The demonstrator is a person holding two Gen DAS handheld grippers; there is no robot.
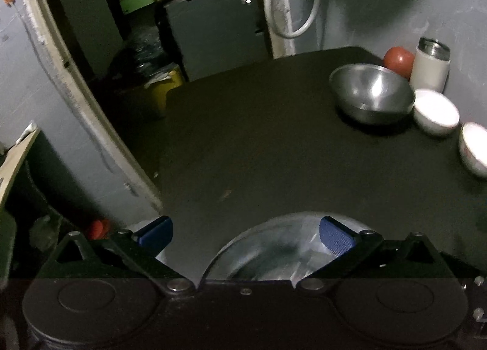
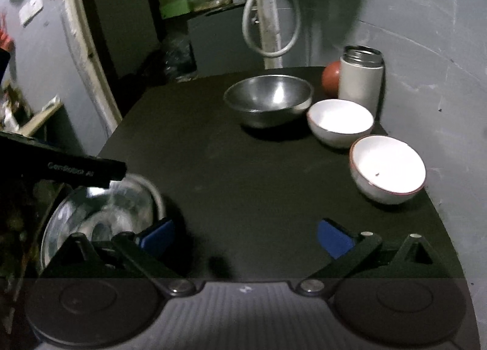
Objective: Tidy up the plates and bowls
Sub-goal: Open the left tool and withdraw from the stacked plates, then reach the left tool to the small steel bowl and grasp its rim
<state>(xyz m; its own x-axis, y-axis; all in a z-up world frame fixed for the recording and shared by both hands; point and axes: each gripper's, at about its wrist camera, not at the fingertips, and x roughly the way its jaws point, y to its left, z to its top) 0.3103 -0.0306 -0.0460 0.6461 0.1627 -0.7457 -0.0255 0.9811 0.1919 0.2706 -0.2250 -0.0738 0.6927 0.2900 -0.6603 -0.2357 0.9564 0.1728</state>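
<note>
A shiny steel plate [image 2: 100, 216] lies flat at the black table's [image 2: 243, 182] near left corner, under the left gripper [image 1: 245, 236], whose blue pads are spread wide, holding nothing. Faint white lettering on that gripper's body is too blurred to read. The right gripper [image 2: 245, 237] is likewise released above bare tabletop. Farther back stand a steel bowl [image 2: 269, 100], two white bowls [image 2: 339, 121] [image 2: 386, 167], a white flask [image 2: 360, 79] and a red ball [image 2: 331, 77] against the wall.
</note>
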